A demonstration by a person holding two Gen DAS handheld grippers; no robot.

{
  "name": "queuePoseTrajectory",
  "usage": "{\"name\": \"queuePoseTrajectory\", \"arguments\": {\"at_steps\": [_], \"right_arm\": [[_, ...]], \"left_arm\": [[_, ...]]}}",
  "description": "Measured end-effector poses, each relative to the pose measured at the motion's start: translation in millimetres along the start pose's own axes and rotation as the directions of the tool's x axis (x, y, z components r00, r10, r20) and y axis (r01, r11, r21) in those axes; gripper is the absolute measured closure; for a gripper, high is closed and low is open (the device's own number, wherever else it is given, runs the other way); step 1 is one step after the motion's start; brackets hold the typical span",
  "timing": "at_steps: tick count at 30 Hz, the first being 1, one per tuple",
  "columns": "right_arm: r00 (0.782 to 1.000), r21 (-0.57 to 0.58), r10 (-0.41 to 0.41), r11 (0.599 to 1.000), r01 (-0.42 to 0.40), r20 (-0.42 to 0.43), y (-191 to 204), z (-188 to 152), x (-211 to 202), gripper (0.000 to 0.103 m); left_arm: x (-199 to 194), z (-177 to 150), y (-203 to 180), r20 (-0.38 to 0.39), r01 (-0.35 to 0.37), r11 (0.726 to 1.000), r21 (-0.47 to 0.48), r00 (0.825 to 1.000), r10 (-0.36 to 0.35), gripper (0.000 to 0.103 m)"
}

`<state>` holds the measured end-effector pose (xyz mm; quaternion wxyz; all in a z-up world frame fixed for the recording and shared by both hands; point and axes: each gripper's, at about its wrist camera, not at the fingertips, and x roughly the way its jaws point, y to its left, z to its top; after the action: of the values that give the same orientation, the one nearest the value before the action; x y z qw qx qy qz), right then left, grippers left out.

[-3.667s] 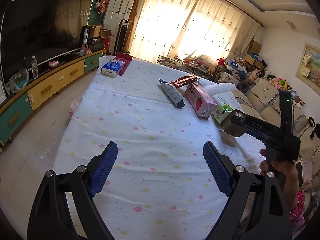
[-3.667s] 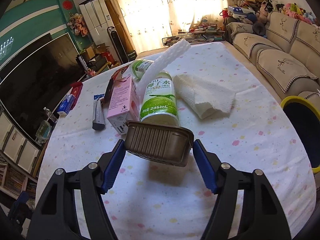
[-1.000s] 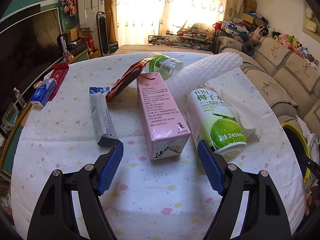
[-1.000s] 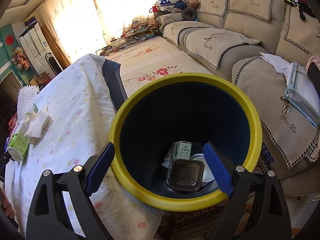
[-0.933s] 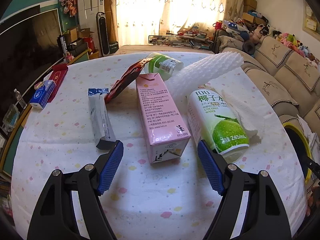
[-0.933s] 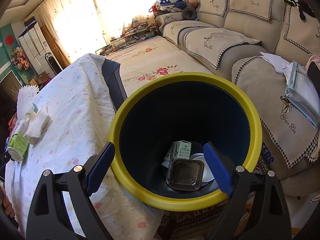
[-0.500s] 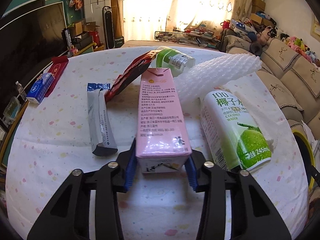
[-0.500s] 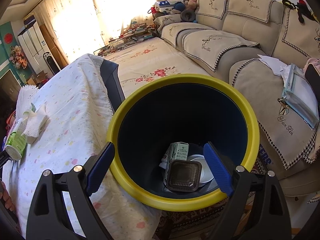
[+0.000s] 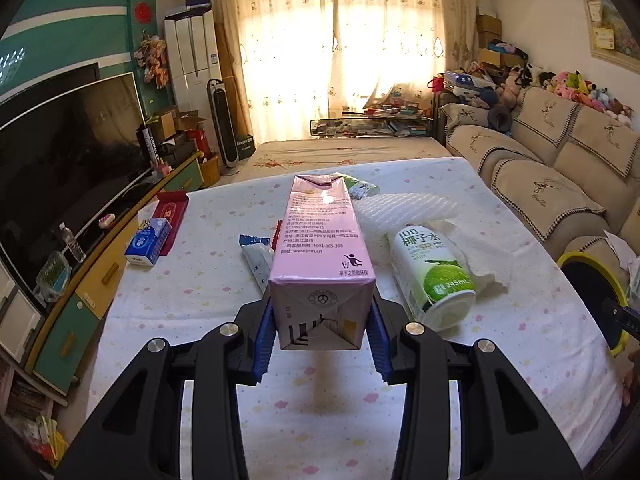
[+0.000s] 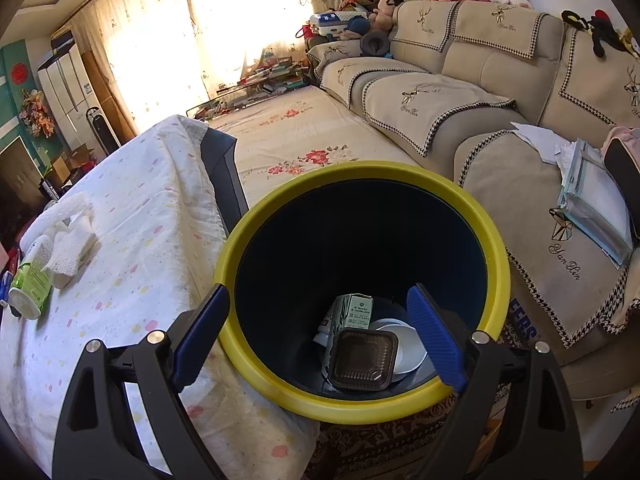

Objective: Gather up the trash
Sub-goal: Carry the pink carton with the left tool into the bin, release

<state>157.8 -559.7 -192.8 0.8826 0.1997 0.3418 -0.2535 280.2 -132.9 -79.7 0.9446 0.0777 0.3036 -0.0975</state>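
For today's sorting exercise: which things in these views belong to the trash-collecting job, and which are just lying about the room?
Belongs to the job:
- pink carton, clamped in the left hand-held gripper
- coconut water can
- foam netting
- crumpled paper towel
- blue-white wrapper
- yellow-rimmed bin
- right hand-held gripper, open over the bin

Just lying about:
- tissue pack
- sofa
- television

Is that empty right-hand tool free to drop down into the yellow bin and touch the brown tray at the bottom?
Probably yes. The right gripper hangs over the yellow bin with its jaws wide apart and empty. The bin is uncovered, and the brown tray lies on top of the other trash. Depth is hard to judge.
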Motion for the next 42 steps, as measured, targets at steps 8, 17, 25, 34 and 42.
{"name": "queuePoseTrajectory", "arguments": {"at_steps": [8,17,25,34,42], "right_arm": [[0.998,0.002,0.027,1.0,-0.027,0.056,-6.8,-0.4,-27.3,0.018],[0.977,-0.003,-0.057,0.998,0.059,0.208,-41.2,-3.5,-96.0,0.017],[0.957,0.118,-0.164,0.983,0.139,0.238,-111.5,-16.2,-122.5,0.015],[0.963,0.198,-0.189,0.969,0.151,0.191,-159.9,-25.5,-110.0,0.015],[0.97,0.214,-0.191,0.964,0.157,0.152,-172.7,-27.6,-92.8,0.015]], "left_arm": [[-92.3,-7.8,-15.2,0.048,0.147,0.988,0.035,0.988,-0.149,0.063],[-131.6,-15.7,-106.1,0.009,0.371,0.918,0.136,0.927,-0.376,0.063],[-115.0,-11.2,-230.6,-0.104,0.542,0.806,0.239,0.839,-0.534,0.063],[-47.7,-5.3,-329.8,-0.224,0.581,0.761,0.289,0.813,-0.537,0.063],[-0.7,-2.3,-370.2,-0.27,0.586,0.762,0.275,0.808,-0.523,0.052]]}}
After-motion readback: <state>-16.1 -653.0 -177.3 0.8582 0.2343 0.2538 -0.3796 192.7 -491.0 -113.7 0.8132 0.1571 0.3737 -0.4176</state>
